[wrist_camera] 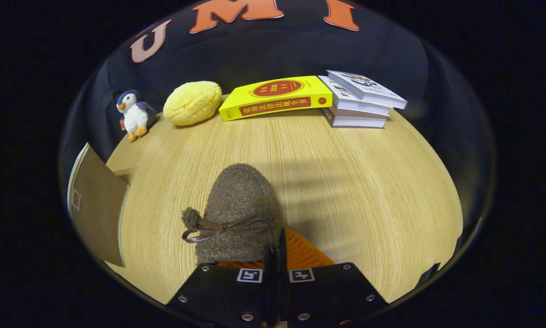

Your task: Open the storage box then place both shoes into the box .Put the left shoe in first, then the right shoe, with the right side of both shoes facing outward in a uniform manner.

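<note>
A brown fuzzy shoe with a thin leather bow and an orange lining sits just ahead of my fingers, toe pointing away from me. My gripper is shut on the shoe's collar edge, to the right of the bow, with the fingers pressed close together. The shoe stands over the wooden table, and I cannot tell whether it is lifted off it. To the left of the shoe is the brown storage box, of which I see one flat brown panel with a pale rim.
Along the table's far edge stand a toy penguin, a yellow plush bun, a yellow book and a stack of three books. Bare wood lies between them and the shoe.
</note>
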Motion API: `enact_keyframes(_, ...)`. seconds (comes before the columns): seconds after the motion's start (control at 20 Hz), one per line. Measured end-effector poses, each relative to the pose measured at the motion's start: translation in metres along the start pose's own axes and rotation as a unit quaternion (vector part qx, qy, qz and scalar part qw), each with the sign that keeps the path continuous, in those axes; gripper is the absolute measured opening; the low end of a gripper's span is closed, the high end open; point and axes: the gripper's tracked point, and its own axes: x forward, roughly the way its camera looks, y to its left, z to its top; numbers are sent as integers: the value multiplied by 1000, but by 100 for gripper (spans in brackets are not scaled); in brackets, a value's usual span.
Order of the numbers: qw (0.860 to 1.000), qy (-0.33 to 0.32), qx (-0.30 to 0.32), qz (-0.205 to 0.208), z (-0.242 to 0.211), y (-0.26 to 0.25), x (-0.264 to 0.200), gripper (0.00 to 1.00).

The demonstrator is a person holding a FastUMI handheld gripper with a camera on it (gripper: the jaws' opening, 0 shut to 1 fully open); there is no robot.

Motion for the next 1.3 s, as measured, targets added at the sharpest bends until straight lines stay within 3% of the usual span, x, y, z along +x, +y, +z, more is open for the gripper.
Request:
enact_keyframes(0.2,998,-7,52,20,21,29,-42,5)
enact_keyframes(0.6,994,-37,31,99,76,166,-133,5)
enact_keyframes(1.05,985,-8,-22,171,73,339,-163,5)
enact_keyframes(1.3,985,9,-44,165,51,391,-148,5)
